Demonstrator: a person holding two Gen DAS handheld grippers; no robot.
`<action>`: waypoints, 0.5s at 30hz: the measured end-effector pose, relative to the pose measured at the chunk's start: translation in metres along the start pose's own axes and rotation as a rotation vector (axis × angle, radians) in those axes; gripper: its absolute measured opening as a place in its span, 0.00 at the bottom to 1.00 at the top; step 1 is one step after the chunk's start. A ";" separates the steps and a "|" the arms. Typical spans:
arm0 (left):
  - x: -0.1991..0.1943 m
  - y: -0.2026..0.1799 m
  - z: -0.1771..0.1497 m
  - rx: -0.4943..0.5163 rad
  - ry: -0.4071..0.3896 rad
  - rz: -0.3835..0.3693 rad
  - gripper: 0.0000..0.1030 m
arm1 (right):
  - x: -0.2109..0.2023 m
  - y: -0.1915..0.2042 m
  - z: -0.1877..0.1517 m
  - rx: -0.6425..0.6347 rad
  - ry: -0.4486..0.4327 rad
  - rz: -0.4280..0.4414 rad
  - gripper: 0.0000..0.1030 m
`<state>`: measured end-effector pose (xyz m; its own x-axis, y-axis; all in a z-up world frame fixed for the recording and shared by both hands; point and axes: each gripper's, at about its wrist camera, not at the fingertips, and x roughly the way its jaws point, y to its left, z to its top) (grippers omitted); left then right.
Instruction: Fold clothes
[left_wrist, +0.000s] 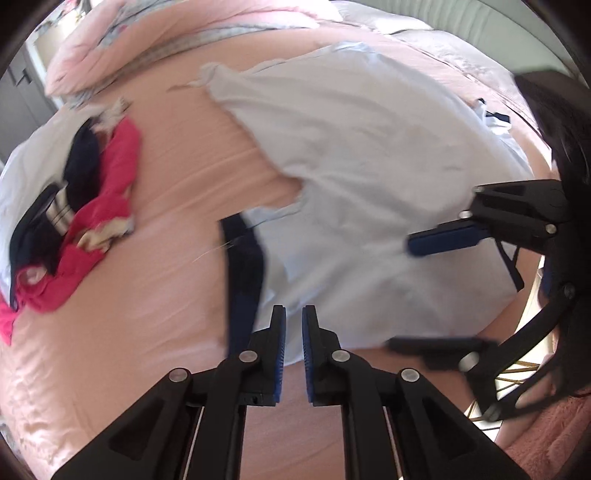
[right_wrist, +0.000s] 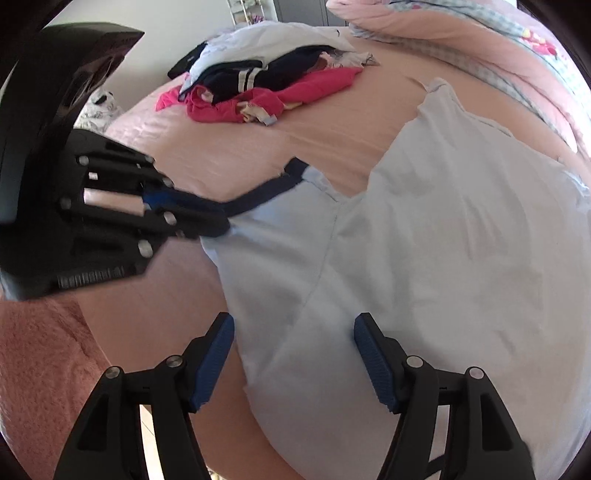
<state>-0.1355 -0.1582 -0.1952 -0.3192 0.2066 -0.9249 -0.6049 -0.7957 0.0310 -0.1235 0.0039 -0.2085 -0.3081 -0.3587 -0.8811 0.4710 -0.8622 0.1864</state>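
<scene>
A light blue garment lies spread on the pink bed sheet, with a navy trim along its near edge. My left gripper is at that edge beside the trim. Its jaws are closed to a narrow slit, with the pale hem showing between them. My right gripper hovers wide open over the garment's body, nothing between its fingers. The left wrist view is blurred by motion.
A heap of red, navy and white clothes sits further along the bed. A rolled pink quilt lies along the far side. A fluffy pink sleeve and dark hair are close by.
</scene>
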 end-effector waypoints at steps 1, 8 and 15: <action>0.006 -0.006 -0.001 0.020 0.015 0.019 0.09 | 0.000 -0.001 0.001 0.022 0.001 0.003 0.66; -0.001 0.007 -0.035 0.011 0.119 0.041 0.15 | -0.041 -0.029 -0.023 -0.015 -0.007 -0.071 0.66; 0.007 -0.009 -0.013 -0.012 0.082 0.068 0.69 | -0.054 -0.107 -0.029 0.178 -0.021 -0.161 0.66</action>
<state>-0.1228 -0.1572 -0.2073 -0.2978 0.1049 -0.9488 -0.5748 -0.8133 0.0905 -0.1333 0.1255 -0.1937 -0.3851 -0.2177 -0.8968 0.2624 -0.9575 0.1198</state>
